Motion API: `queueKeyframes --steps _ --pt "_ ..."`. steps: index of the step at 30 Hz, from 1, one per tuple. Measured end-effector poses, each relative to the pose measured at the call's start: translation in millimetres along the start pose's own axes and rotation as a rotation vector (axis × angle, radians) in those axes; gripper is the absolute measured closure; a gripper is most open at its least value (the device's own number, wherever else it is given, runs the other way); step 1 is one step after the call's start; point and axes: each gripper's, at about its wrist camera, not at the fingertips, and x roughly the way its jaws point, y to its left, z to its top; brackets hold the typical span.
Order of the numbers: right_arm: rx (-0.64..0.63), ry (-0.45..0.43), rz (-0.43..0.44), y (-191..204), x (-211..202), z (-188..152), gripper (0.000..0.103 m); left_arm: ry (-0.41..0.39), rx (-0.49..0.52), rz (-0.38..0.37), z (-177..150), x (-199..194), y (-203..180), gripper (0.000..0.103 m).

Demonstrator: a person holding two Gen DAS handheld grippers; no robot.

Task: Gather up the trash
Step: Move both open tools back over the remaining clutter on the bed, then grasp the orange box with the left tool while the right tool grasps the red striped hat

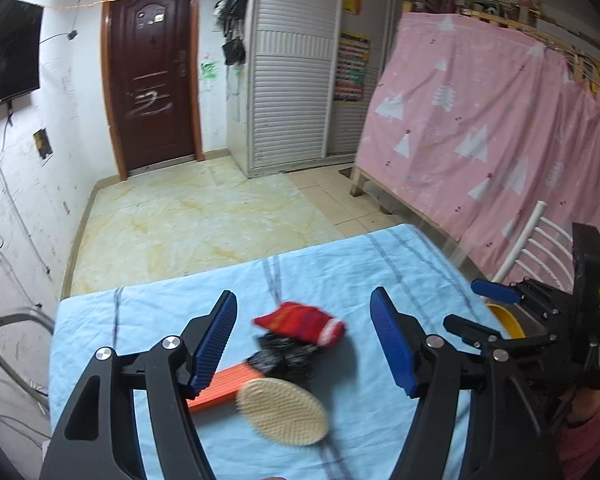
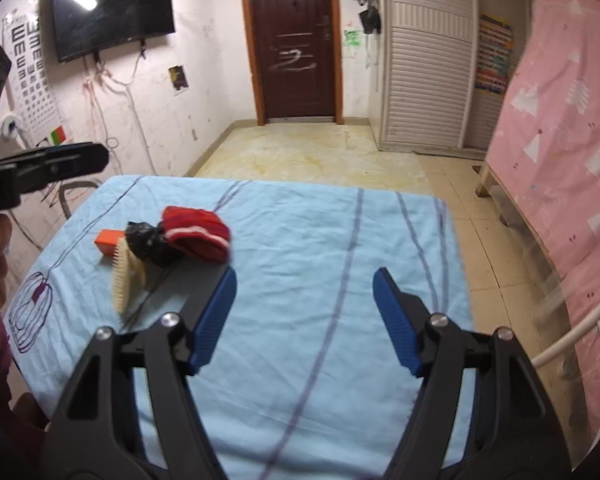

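A crumpled black plastic bag (image 1: 282, 358) lies on the light blue tablecloth (image 1: 160, 308), touching a red sock (image 1: 302, 326), an orange box (image 1: 224, 388) and a beige hairbrush (image 1: 282, 412). My left gripper (image 1: 304, 336) is open and empty, held above this pile. The right wrist view shows the same bag (image 2: 150, 244), sock (image 2: 198, 232), box (image 2: 108, 240) and brush (image 2: 126, 280) at the left. My right gripper (image 2: 304, 310) is open and empty over bare cloth (image 2: 320, 220), right of the pile. It also shows at the right of the left wrist view (image 1: 496, 292).
A yellow bowl (image 1: 506, 320) sits at the table's right edge behind the right gripper. A white chair (image 1: 536, 240) and a pink-draped bed frame (image 1: 480, 120) stand to the right. Tiled floor (image 1: 204, 216) lies beyond the table, toward a brown door (image 1: 152, 68).
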Motion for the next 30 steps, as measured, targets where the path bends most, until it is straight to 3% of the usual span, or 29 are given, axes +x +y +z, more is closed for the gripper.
queueKeyframes --steps 13,30 --pt "-0.098 0.047 0.039 55 36 23 0.035 0.071 -0.093 0.081 -37 15 81 0.036" --pt "-0.126 0.087 0.049 80 67 35 0.035 0.199 0.015 0.036 -65 38 97 0.036"
